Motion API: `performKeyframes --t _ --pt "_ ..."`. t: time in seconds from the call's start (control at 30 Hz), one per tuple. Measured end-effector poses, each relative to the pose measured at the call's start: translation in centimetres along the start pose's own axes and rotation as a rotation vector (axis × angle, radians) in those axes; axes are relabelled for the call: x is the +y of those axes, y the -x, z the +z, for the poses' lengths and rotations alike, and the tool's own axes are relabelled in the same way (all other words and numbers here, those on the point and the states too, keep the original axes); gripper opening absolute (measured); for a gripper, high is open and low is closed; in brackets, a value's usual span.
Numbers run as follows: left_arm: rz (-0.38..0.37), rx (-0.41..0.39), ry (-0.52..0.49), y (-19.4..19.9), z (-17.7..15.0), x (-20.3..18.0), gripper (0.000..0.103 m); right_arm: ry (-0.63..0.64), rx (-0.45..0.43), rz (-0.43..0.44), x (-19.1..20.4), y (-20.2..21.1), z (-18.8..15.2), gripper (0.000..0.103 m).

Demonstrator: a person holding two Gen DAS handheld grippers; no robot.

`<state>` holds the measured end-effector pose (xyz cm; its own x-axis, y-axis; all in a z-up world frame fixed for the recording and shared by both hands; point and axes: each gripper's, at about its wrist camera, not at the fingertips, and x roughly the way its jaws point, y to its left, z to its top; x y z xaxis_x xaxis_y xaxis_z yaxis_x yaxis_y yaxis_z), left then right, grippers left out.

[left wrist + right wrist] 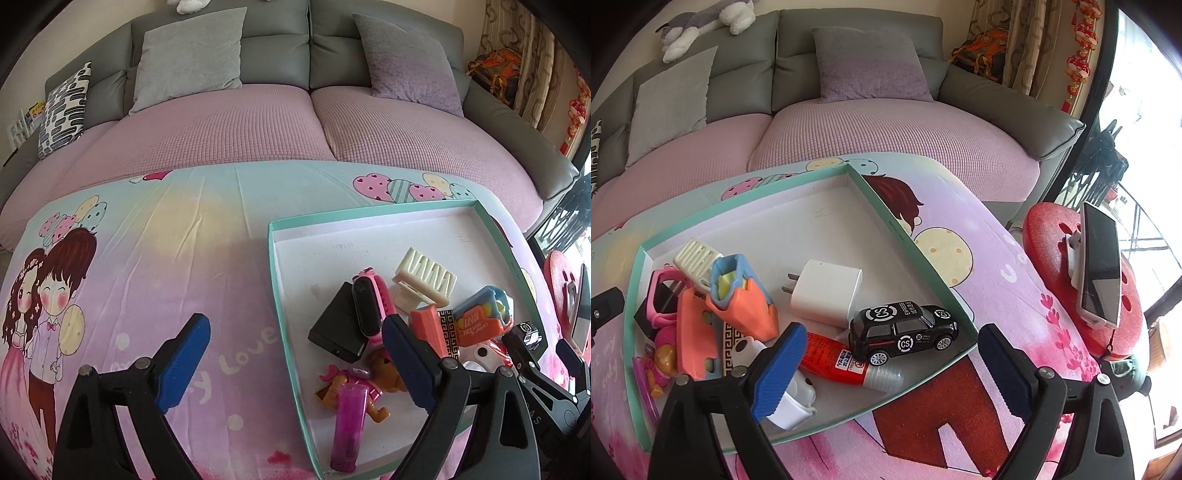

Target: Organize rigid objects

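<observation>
Both grippers hang over the near end of the tray (908,236), tilted downward, apparently in between handling items.

Right gripper (892,365): jaws spread wide, nothing between the pads. Just ahead of it, inside the tray, a black toy car (905,334) rests partly on a red glue tube (846,365); a white panda-faced piece (783,387) lies under its left finger. Beyond these sits a white charger plug (827,293). Off to its left is a heap: orange and blue cases (742,299), a pink watch (663,299), a cream clip (696,258).

Left gripper (295,365): likewise wide open and holding nothing, straddling the tray's left wall (284,314), with one finger over the cartoon-print cloth (147,240). Between its fingers lie a magenta tube (349,428), a small doll figure (354,384) and a flat black box (338,328).

Judgement: the collecting appears largely complete; no loose items show on the cloth. The tray's far half is bare, its contents piled rather than sorted.

Farther off, a sofa (277,122).
</observation>
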<state>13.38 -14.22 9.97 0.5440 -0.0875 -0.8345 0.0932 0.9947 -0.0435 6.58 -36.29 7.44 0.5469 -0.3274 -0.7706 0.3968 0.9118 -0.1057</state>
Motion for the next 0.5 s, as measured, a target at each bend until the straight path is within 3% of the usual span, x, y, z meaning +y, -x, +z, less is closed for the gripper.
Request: performKeyframes --t 0.3,0.5 --pt "0.031 0.010 0.011 -0.6 0.0 0.9 0.095 -0.024 -0.002 0.010 -0.3 0.4 0.1 0.103" --pt "0.000 0.007 0.029 -0.4 -0.2 1.1 0.095 0.003 -0.006 0.033 0.4 1.0 0.1 0.103"
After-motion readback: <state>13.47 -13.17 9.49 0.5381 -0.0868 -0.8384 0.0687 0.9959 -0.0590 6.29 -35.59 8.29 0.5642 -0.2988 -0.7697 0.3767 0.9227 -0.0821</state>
